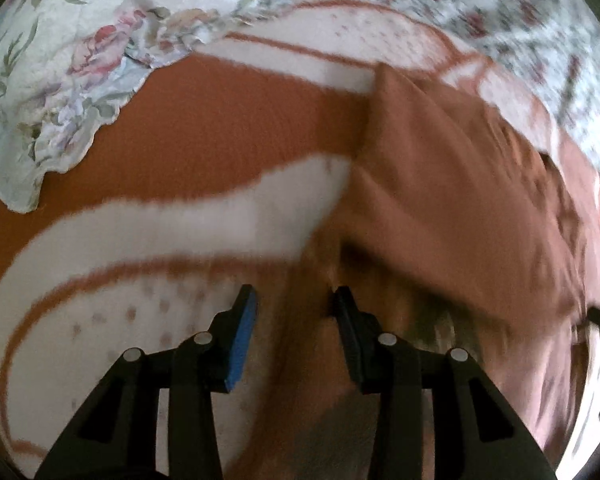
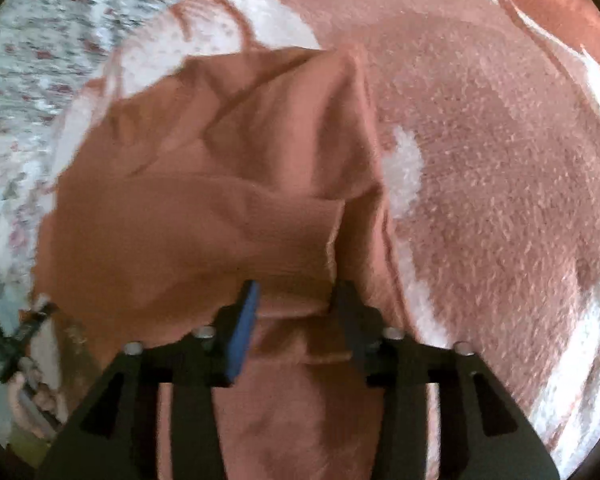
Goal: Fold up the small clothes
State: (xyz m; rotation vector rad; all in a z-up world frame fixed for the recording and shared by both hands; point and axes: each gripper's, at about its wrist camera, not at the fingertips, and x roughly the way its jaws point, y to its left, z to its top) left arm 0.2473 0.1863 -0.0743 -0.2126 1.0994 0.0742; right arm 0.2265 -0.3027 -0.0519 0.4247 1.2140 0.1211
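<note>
Both grippers, left point(image 1: 293, 300) and right point(image 2: 296, 294), are apparently gripping the brown garment point(image 2: 204, 200) between parted fingers above the blanket point(image 2: 500, 160).

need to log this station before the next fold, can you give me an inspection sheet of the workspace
surface: orange and white patterned blanket, spread over a floral bedsheet.
job's things: one brown garment, rumpled and partly folded on the blanket.
clutter: a floral cloth lies on the blanket's far left edge.
grippers: left tool has its fingers apart with garment fabric between them; whether it grips is unclear. right tool likewise straddles a garment fold, fingers apart.
cables: nothing seen.
surroundings: only bedding in view; both pictures are motion blurred.
</note>
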